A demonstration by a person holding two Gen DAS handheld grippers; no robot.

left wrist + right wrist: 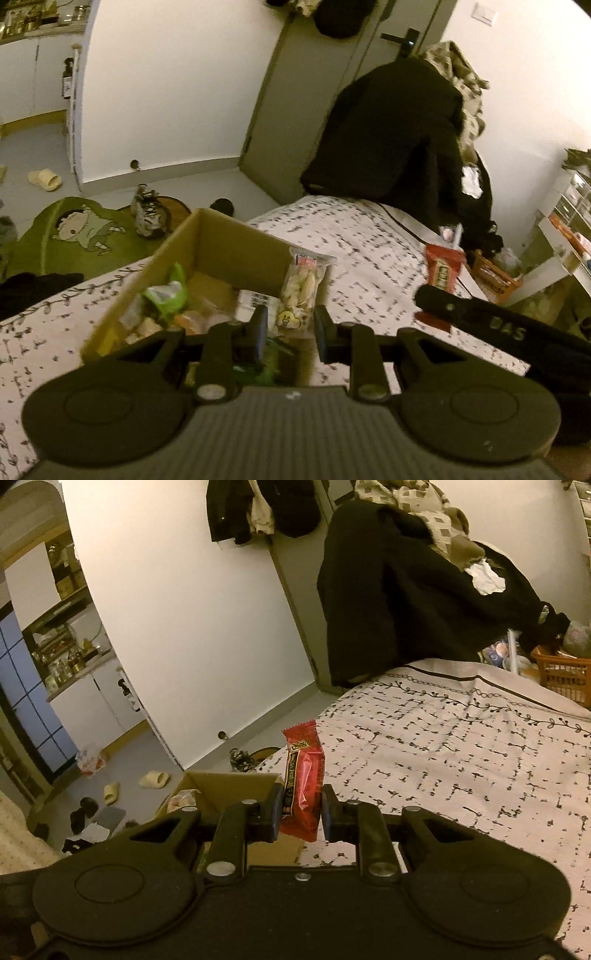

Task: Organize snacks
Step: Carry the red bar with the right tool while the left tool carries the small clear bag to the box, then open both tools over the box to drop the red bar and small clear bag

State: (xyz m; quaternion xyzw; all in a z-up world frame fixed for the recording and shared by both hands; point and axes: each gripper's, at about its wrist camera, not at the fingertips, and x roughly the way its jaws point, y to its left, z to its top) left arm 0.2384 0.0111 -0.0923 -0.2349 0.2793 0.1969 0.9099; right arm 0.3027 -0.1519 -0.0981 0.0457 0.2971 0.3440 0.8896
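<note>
Jaws on my left gripper [289,334] pinch the lower end of a clear-wrapped rice-cracker packet [303,291], holding it upright over the near right corner of the cardboard box [207,236]; I judge it is carried that way so it can drop straight in among the snacks already there, a green packet [168,293] among them. On my right gripper [300,812] the jaws are closed on a red snack packet [303,775], also gripped low with its crimped top standing up, hanging beside the box's right wall over the patterned bedspread [461,768]. From the left wrist view that same red packet sits well to the right of the box, so I reckon it waits its turn while the left side unloads first. Both packets are soft and light, so a grip near one end keeps them from folding. Beyond the bed, dark clothes [391,129] hang over something I cannot make out, by a door [314,92].
</note>
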